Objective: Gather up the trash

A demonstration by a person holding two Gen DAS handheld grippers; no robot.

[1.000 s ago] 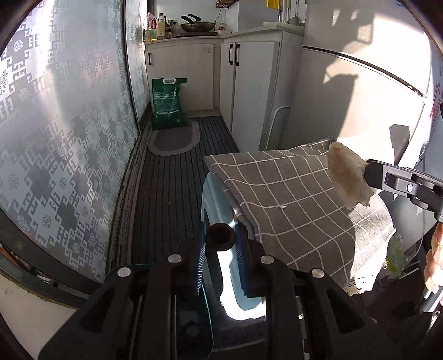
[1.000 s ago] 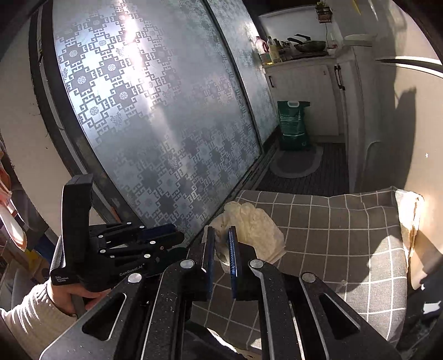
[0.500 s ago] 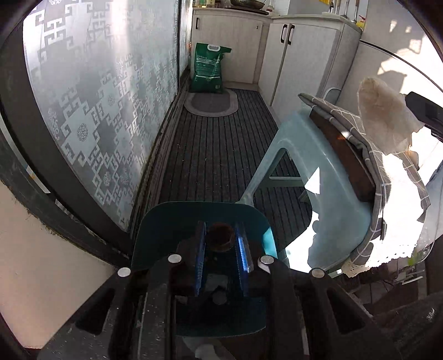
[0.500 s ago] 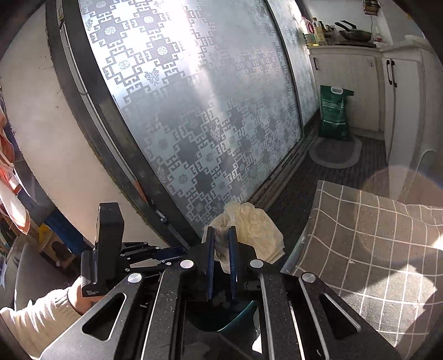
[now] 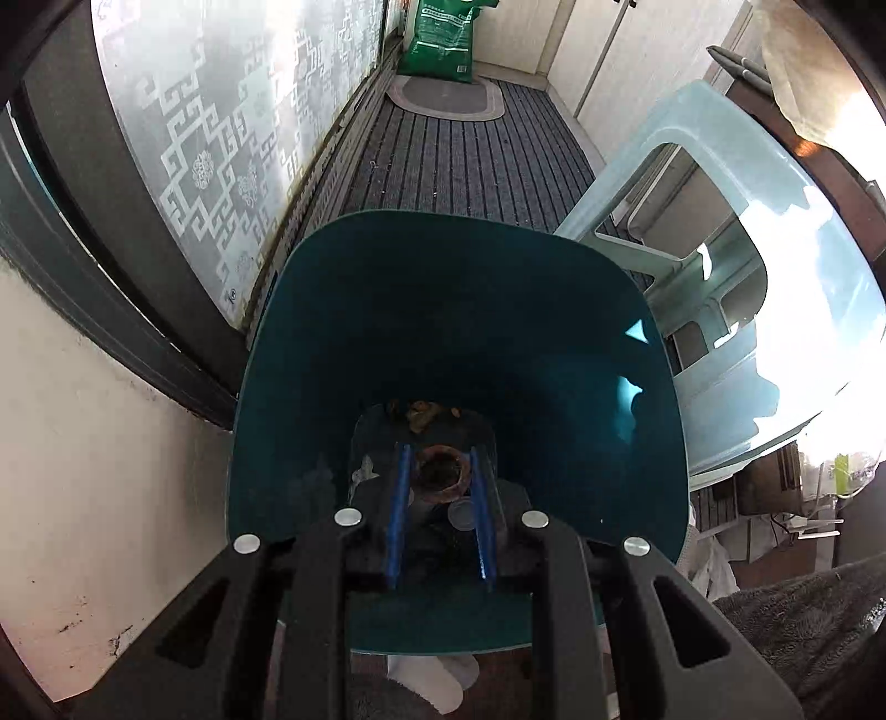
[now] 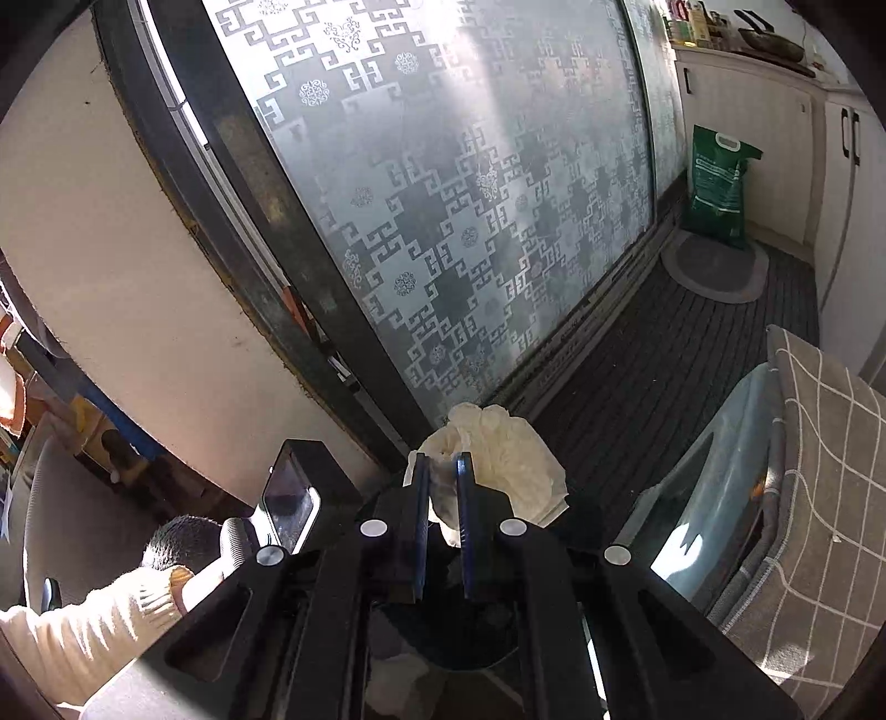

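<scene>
Over the dark teal plastic waste bin point(image 5: 454, 354): left gripper point(image 5: 440, 487), blue-padded jaws closed on a small brown cardboard ring point(image 5: 441, 476). One second ago this claw pointed across the check-cushioned stool; it has since swung down, and the bin mouth now fills its view. Bin floor holds a few brownish scraps. Judgement: ring positioned for release.

Right gripper point(image 6: 441, 482): jaws clamped on a crumpled cream paper wad point(image 6: 506, 454), as before. It has left the grey checked cushion point(image 6: 819, 443) and now hangs above the bin area, beside the frosted patterned sliding door point(image 6: 443, 194). Judgement: second item next for dropping.

Edges:
- Bin rim ringing the left claw on all sides; far wall rises high.
- Pale blue plastic stool point(image 5: 714, 232), just right of the bin.
- Door frame and cream wall, close on the left.

Open room:
- Dark ribbed floor mat point(image 5: 470, 160), running to the green sack point(image 5: 443, 33).
- Straight down into the bin, unobstructed.
</scene>
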